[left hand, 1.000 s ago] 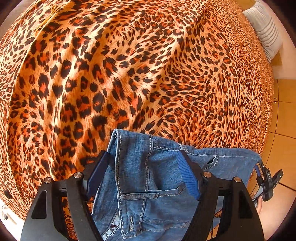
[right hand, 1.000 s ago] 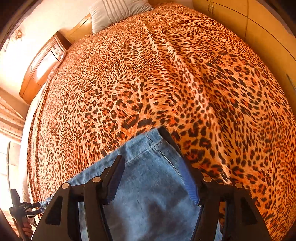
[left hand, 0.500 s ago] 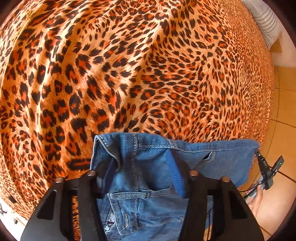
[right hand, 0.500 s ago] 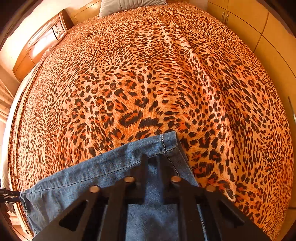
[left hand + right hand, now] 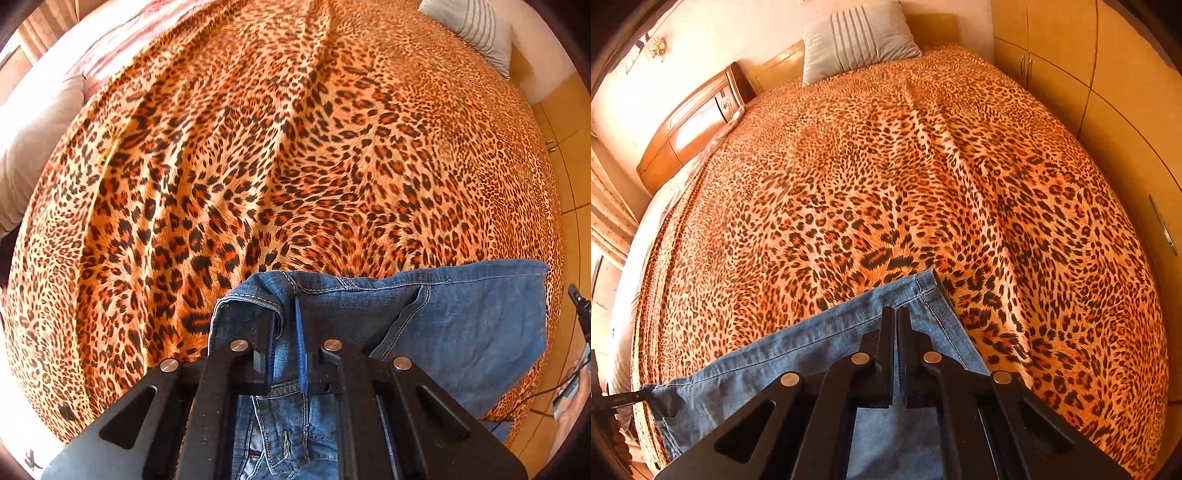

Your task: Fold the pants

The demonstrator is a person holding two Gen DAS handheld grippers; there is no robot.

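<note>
Grasp step: my left gripper (image 5: 286,325) pinches the jeans (image 5: 461,325) waistband, right gripper (image 5: 895,325) pinches the hem; next, lift both evenly.

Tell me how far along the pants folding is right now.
Early stage. Done: the jeans lie at the near edge of the leopard bedspread. In hand: the left gripper is shut on the waistband end, the right gripper on the hem corner. Left: no finished fold shows; the ends must still be brought together.
</note>
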